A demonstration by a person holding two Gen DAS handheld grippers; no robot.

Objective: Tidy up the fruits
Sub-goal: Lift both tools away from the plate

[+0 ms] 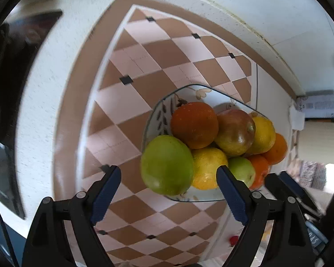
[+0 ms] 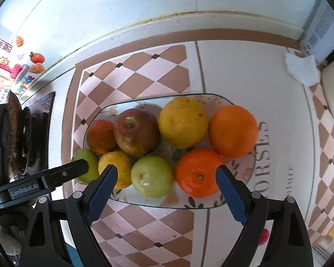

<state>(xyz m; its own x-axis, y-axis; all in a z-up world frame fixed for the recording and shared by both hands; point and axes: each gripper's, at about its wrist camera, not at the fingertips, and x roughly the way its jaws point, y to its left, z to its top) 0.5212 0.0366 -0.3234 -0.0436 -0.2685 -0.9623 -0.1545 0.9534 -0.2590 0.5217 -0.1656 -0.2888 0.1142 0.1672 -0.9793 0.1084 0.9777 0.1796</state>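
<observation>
Eight fruits crowd a glass plate point(image 2: 225, 102) on a checkered tablecloth point(image 2: 140, 75), with both grippers hovering at its near edge, jaws wide and empty. The right gripper point(image 2: 167, 175) frames a green apple point(image 2: 152, 176) beside an orange point(image 2: 198, 172); the left gripper point(image 1: 169, 178) faces the plate's large green fruit point(image 1: 167, 164). A clean lift likely means closing squarely across one fruit's middle without nudging its touching neighbours.

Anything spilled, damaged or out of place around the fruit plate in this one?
Nothing spilled or broken. All eight fruits sit on the plate. The one oddity: the large green fruit at the left end overhangs the plate's rim, so it might roll off if nudged. Both the left tool and right tool are open and empty.
</observation>
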